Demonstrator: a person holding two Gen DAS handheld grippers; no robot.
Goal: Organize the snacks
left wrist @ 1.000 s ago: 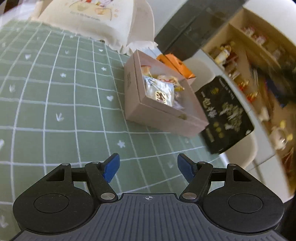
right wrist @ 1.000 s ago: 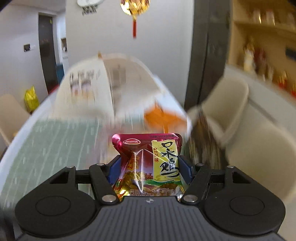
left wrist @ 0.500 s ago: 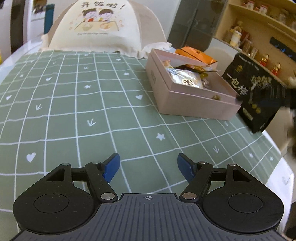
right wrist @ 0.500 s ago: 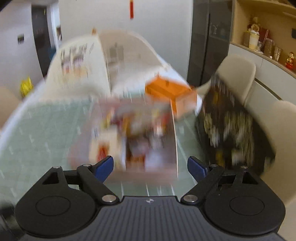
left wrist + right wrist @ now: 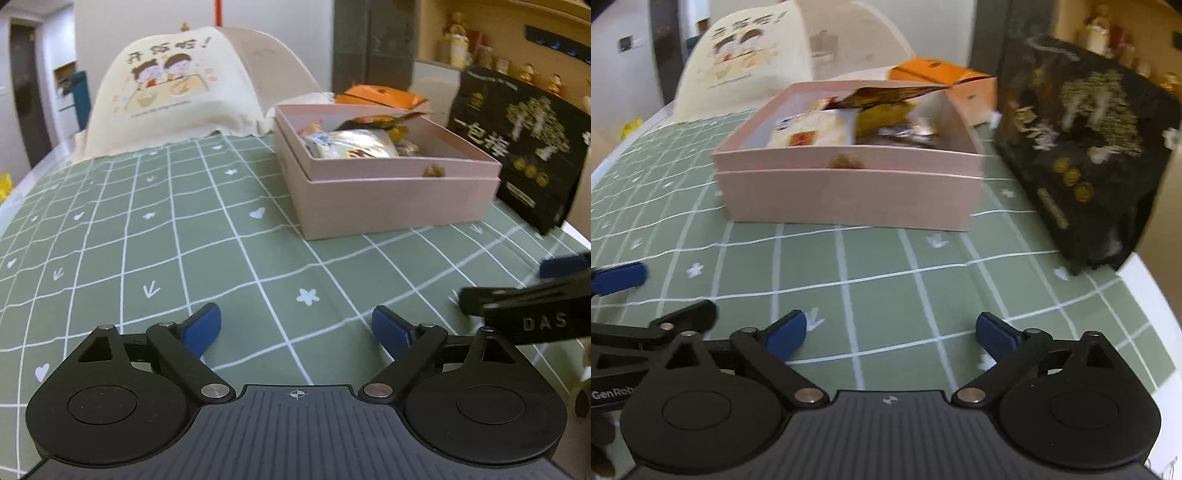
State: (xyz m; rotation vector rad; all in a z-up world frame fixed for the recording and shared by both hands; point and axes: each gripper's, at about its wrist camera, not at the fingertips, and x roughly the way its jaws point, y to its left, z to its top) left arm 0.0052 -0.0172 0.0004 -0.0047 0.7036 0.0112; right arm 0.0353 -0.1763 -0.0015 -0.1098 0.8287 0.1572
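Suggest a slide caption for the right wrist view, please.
Open right gripper above green tablecloth, facing pink snack box.

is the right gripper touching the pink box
Apart. The right wrist view shows the right gripper open and empty, with bare green tablecloth between its fingertips and the pink box.

Snack-filled pink box beyond empty tongs
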